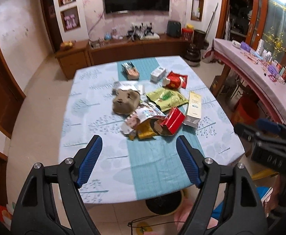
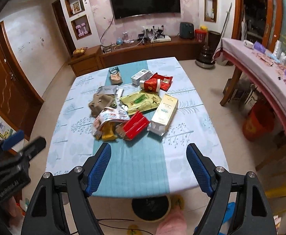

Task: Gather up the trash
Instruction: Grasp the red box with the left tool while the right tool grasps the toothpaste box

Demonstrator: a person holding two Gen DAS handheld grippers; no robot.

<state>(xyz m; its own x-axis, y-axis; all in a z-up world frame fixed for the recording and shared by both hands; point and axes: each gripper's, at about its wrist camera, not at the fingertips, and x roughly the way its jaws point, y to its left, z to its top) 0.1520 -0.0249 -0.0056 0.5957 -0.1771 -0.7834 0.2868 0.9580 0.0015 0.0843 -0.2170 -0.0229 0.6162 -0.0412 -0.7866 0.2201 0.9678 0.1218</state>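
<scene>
Overhead: 2 grippers, left gripper and right gripper, fingers apart, empty; 1 red box.

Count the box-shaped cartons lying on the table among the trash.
4: a tall cream carton on the right, a red box nearest the camera, a white box at the far side, a brown box on the far teal strip. Others may hide under wrappers.

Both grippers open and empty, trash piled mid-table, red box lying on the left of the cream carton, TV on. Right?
One thing is off: the TV is dark, not on, as the right wrist view shows. The rest holds: left gripper and right gripper are open and empty, and the red box lies left of the cream carton in the pile mid-table.
</scene>
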